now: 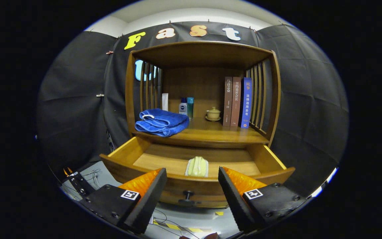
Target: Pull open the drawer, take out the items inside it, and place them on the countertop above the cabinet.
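The wooden drawer [124, 153] stands pulled out from the cabinet, its dark knob [187, 196] facing me between my fingers. Inside it, near the front wall, lies a pale yellow-green folded cloth item [197, 166]. My gripper [192, 177] is open and holds nothing, its fingertips level with the drawer's front wall, one on each side of the cloth item and slightly nearer to me. Above the drawer is the countertop [211, 134], with a folded blue towel [161, 122] on its left part.
On the countertop stand a white tube [165, 102], two small bottles [186, 107], a lidded tea cup on a saucer [213, 114] and three upright books [236, 102]. Slatted side walls and a top board enclose the shelf. Cables lie on the floor below left.
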`<state>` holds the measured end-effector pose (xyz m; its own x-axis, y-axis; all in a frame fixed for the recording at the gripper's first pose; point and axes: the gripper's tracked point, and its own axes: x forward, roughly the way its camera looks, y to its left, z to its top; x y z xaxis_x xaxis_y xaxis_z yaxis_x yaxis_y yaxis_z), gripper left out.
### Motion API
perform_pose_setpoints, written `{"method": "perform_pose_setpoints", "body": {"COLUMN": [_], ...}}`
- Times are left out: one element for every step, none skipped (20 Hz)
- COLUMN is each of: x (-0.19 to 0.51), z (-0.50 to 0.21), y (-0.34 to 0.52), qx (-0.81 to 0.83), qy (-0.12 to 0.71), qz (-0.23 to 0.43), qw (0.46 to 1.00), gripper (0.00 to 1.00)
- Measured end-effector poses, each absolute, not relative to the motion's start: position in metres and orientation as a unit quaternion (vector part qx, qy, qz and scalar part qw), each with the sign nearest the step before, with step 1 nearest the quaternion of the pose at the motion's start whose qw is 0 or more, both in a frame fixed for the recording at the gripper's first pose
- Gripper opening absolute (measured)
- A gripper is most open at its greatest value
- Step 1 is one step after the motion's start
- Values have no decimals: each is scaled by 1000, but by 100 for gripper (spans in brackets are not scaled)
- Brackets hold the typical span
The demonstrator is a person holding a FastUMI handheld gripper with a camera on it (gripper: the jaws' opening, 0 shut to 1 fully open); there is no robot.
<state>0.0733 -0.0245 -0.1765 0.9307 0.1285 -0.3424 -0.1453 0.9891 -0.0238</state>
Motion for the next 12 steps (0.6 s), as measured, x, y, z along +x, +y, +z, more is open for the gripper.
{"method": "perform_pose_setpoints", "body": {"x": [87,101,119,135,153,168,180,192,200,206,209,212], "z": [-169,-167,-167,-171,-177,-188,-200,-212,-227,-239,-254,-267], "y": [-28,-33,-40,-47,-53,-58,-60,-60,-63,-62,-61,-57], "qx": [-22,-25,-31,-38,-47,-52,-52,-53,-60,-59,-58,-56], "qy": [180,193,206,216,233,253,278,302,330,355,380,404], "qz": [70,67,61,52,46,37,37,37,35,37,38,40], "qw": [981,979,976,974,970,965,958,951,942,932,922,912], "gripper": [99,99,99,99,99,99,99,99,99,99,99,99]}}
